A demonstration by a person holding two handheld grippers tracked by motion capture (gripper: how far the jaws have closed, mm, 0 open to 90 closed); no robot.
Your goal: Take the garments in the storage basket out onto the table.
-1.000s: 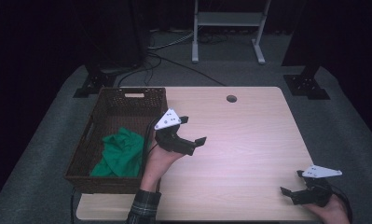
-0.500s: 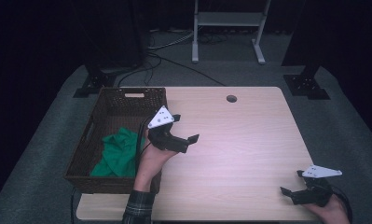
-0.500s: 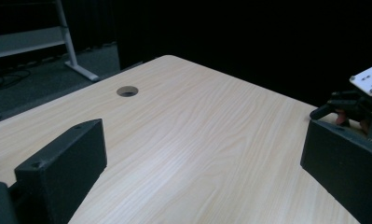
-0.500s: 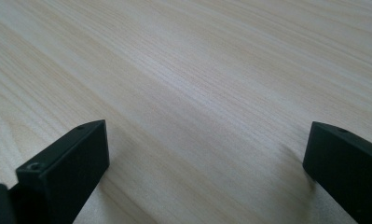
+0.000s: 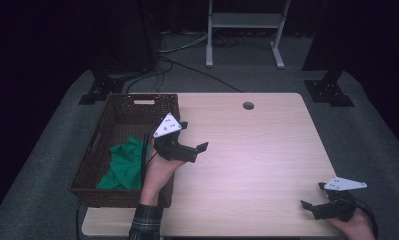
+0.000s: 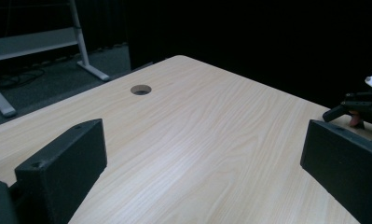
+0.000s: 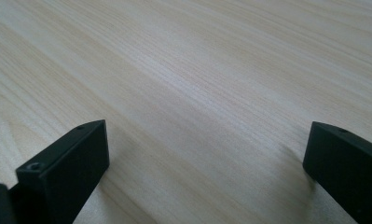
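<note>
Left claw (image 5: 193, 141): jaws spread wide, holding nothing, hovering over the desk (image 5: 257, 150) just right of the basket.
Right claw (image 5: 314, 200): jaws wide apart, empty, low at the desk's near right corner.
Green cloth (image 5: 124, 162): crumpled inside the wicker basket (image 5: 137, 102), desk's left side.

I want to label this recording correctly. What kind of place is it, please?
Probably a lab or studio set up for recording, not a home. A plain wooden table stands on grey carpet in a dark room, with black stand bases at its corners and cables across the floor. A wicker basket holds a green cloth.
</note>
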